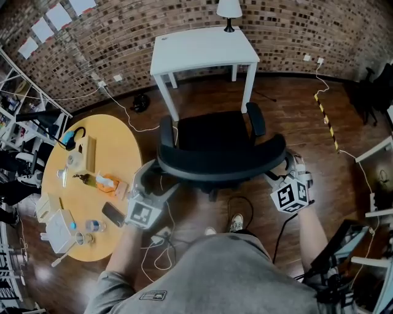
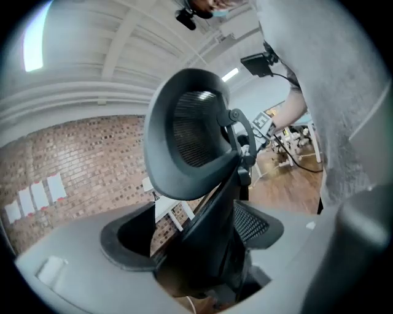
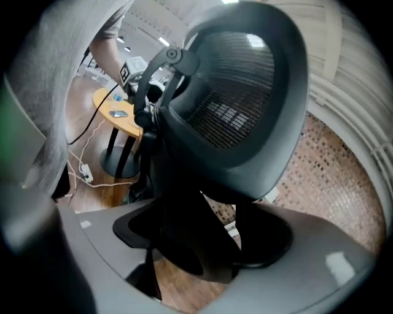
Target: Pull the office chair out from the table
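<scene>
Left claw (image 1: 155,183) pinches the left edge of the office chair's (image 1: 212,138) backrest (image 1: 221,164). In the left gripper view the dark frame fills the gap between its jaws, and the headrest (image 2: 187,141) rises above. Right claw (image 1: 284,175) is clamped the same way on the backrest's right edge. A grip on each side probably lets the person, who stands directly behind, draw the chair back in a straight line without it swivelling.

The chair faces the white table (image 1: 202,49), which stands against a brick wall with a lamp (image 1: 229,9) on it. The front of the seat lies about level with the table's front legs, so the chair looks largely clear of the table already.

To the person's left is a round yellow table (image 1: 116,141), apart from the chair. It carries a white box (image 1: 59,230), a phone (image 1: 113,214), a small bottle (image 1: 95,225) lying flat, and other clutter. What the box holds cannot be made out.
</scene>
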